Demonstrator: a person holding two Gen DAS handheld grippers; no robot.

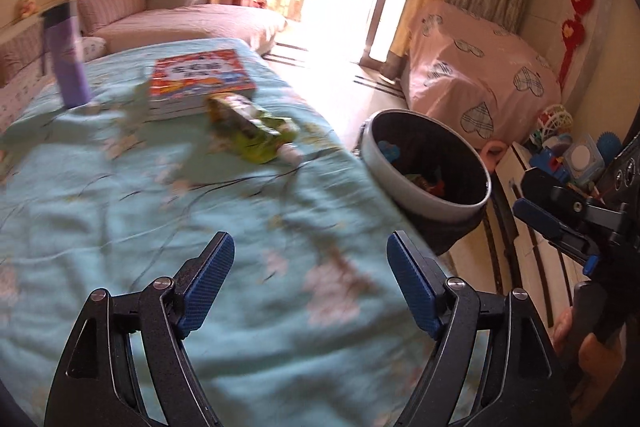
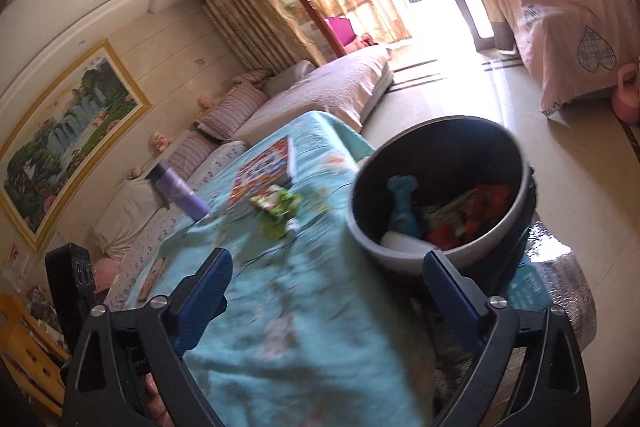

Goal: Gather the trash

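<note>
Left wrist view: a crumpled green and yellow snack wrapper (image 1: 256,129) lies on a table covered by a pale blue floral cloth (image 1: 132,227), touching the near corner of a stack of colourful picture books (image 1: 202,79). It looks like the trash left to collect. A purple bottle (image 1: 68,57) stands upright further left, well apart from the wrapper.

Just off the table's right edge stands a round bin (image 1: 430,201) with a grey rim and dark inside, set close enough that rubbish can probably be dropped straight in from the tabletop. Right wrist view shows it already holds a blue bone-shaped toy (image 2: 404,205), a white item and red and green packaging.

The left gripper (image 1: 310,283) hangs over the bare cloth in front of the wrapper, its blue-padded jaws spread wide with nothing between them, likely ready to reach forward for the wrapper. The right gripper (image 2: 330,297) is near the table's corner beside the bin, jaws also spread wide and empty, the bin's rim just beyond its right finger. Both views are blurred, so fine print on the wrapper cannot be read.

Behind are a low sofa, curtains and a bright doorway.
</note>
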